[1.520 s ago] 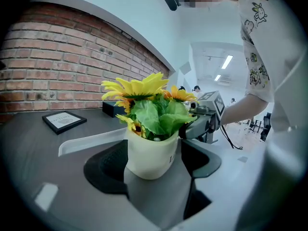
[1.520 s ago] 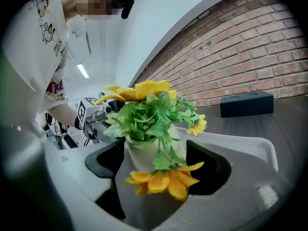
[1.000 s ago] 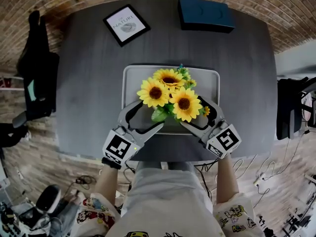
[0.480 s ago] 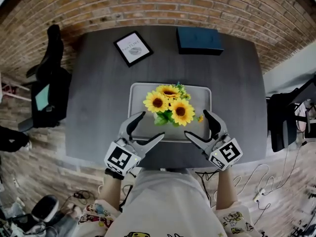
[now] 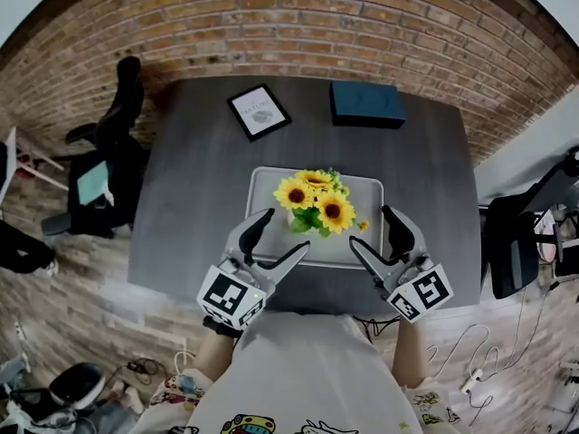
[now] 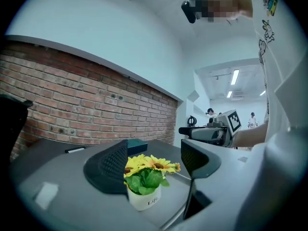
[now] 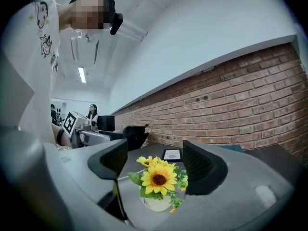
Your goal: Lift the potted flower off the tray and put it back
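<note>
The potted flower (image 5: 317,204), yellow sunflowers in a small white pot, stands upright on the grey tray (image 5: 370,190). My left gripper (image 5: 282,233) hovers open over the tray's front left edge, clear of the pot. My right gripper (image 5: 372,227) hovers open at the front right, also clear. Both pairs of jaws have just been closing a little, and nothing is between the pads. In the left gripper view the pot (image 6: 143,197) stands beyond the jaws (image 6: 154,159), apart from them. The right gripper view shows the flower (image 7: 159,179) likewise ahead of its gripper (image 7: 156,160).
A framed picture (image 5: 260,111) and a dark blue box (image 5: 366,104) lie at the far side of the dark table (image 5: 194,197). Black chairs stand to the left (image 5: 104,165) and right (image 5: 516,242). A brick wall (image 5: 298,25) runs behind the table.
Both grippers drew back from beside the flower and rose above the table. The flower stays on the tray. The table looks smaller, seen from higher up.
</note>
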### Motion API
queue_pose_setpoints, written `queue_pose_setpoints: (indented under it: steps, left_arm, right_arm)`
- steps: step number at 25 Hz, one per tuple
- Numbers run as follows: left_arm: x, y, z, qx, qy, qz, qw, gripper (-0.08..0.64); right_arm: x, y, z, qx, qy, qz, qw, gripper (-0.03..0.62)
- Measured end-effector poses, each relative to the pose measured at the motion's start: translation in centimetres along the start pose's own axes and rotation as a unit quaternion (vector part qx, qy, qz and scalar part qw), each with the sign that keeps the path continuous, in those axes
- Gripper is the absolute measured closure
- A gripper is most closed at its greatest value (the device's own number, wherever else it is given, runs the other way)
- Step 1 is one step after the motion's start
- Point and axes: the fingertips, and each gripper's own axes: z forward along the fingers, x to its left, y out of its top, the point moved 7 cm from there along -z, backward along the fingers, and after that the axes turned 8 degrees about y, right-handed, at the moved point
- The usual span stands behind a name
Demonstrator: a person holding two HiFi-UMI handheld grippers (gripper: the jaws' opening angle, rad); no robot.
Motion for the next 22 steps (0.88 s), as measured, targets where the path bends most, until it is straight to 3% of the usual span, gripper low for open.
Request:
queue_pose_setpoints:
  steps: [6,12,18,22]
  left_arm:
    - [-1.0,1.3,-0.7,-0.009,0.0,0.003,1.0,0.267]
    - [-1.0,1.6,-1.6,-0.013,0.013,-0.03,0.9994,0.312]
    - [-0.5,1.5,-1.8,-0.015,0.03,-0.054,0.998,0.383]
    - [0.0,1.1,-1.6,-0.007,0.034,-0.054,0.9979,0.427]
  right_arm:
    - [1.4,1.7,-0.1,-0.025,-0.002,-0.003,1.0,0.311]
    - [2.5,1.7,-0.5,-0.034,-0.01,0.004,0.999,0.432]
    - [2.5,1.3,-1.2,-0.048,-0.042,0.018,0.998,0.578]
    - [2.2,0.7,-1.6,-0.044,-0.052,0.032,0.997,0.591]
